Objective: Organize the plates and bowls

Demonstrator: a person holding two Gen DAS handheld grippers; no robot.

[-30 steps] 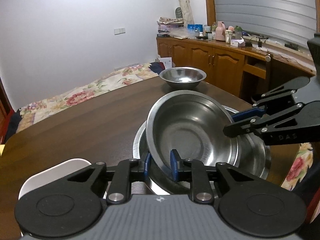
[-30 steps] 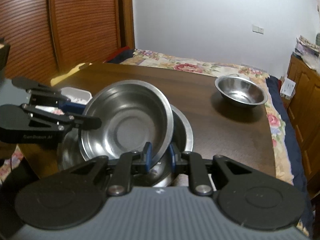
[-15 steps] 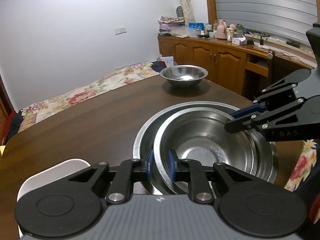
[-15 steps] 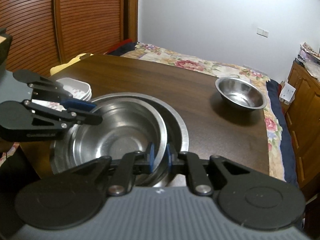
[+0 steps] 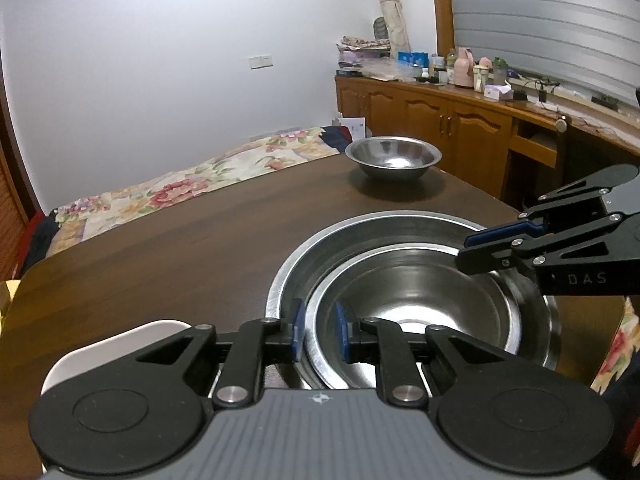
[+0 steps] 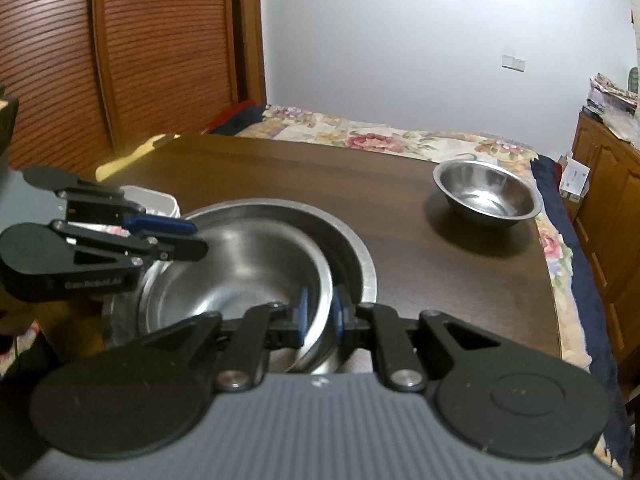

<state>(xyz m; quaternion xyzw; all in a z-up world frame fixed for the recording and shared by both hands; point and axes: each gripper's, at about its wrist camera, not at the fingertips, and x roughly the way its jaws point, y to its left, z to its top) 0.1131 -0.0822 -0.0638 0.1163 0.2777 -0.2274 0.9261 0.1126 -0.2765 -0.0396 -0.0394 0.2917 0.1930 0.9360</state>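
We list first a round stainless-steel bowl of middle size (image 5: 420, 304), sitting nested inside a wider, shallower round stainless-steel basin (image 5: 360, 232) at the near edge of a dark brown wooden table (image 5: 180, 248). The inner bowl lies toward the near side of the basin, so a crescent of the basin's wall shows on its far side.

The left gripper (image 5: 318, 330) straddles the inner bowl's rim at one side, one blue pad outside the wall and one inside, pinching the rim. The right gripper (image 6: 320, 314) straddles the opposite rim the same way, its blue pads narrowly set and clamped on the steel. Each gripper shows in the other's view as a black linkage with a blue tip over the bowl's edge.

Further out, we record a smaller round stainless-steel bowl (image 5: 394, 156), upright and alone at the far right part of the table, well apart from the nested pair. White rounded dishes (image 6: 154, 200) sit beside the basin on the left; in the right wrist view they read as a small stack, though the left gripper partly hides them.

Beyond the table we note a floral bedspread (image 5: 160, 192) along the far side, a white wall (image 5: 180, 60), a wooden sideboard (image 5: 440, 116) on the right carrying bottles and boxes, and a brown slatted wooden door (image 6: 120, 48) on the far left.
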